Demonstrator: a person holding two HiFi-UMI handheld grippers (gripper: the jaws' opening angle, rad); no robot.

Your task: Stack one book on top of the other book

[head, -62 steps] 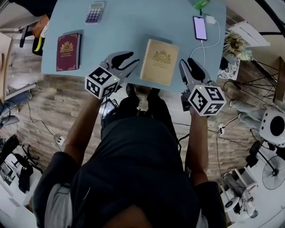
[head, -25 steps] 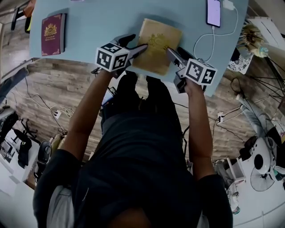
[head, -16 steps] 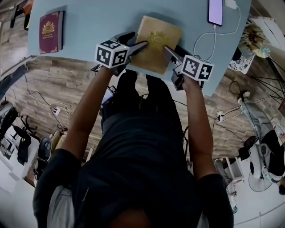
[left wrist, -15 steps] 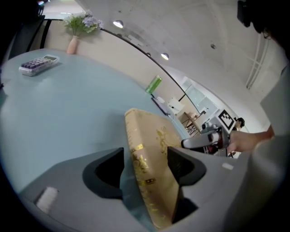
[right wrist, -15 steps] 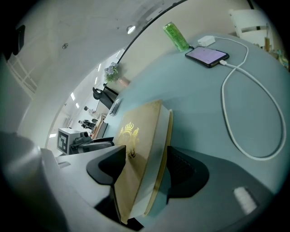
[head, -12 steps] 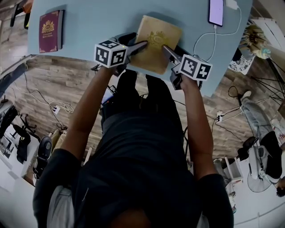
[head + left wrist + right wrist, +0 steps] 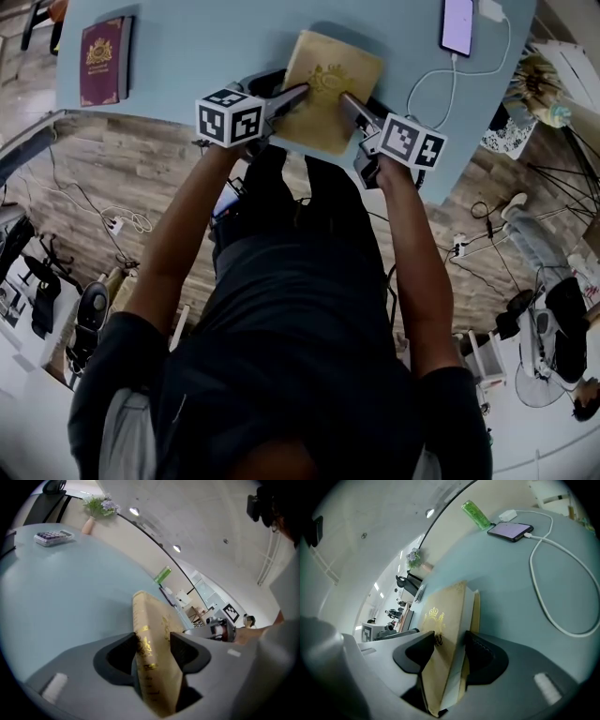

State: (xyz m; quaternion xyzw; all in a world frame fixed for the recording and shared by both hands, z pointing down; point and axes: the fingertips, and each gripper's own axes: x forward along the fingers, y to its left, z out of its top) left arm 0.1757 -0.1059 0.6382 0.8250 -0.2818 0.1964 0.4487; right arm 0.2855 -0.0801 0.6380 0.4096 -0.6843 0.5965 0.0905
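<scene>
A tan book (image 7: 330, 82) with a gold crest lies at the near edge of the pale blue table (image 7: 206, 47). My left gripper (image 7: 289, 86) holds its left, spine side; in the left gripper view the spine (image 7: 146, 639) stands between the jaws, which have just been closing and now touch both faces. My right gripper (image 7: 351, 101) has also just been closing and clamps the book's right edge (image 7: 443, 639), one jaw on the cover, the other under the pages. A dark red book (image 7: 101, 60) lies flat at the table's far left, away from both grippers.
A phone (image 7: 457, 23) on a white cable (image 7: 548, 588) lies at the table's right. A green bottle (image 7: 476, 513), a calculator (image 7: 53, 536) and a small vase of flowers (image 7: 96, 508) stand further back. Cables and stands crowd the wooden floor.
Both grippers have gone from beside the tan book onto its two side edges. Their jaws have narrowed around it. The book has not visibly shifted on the table.
</scene>
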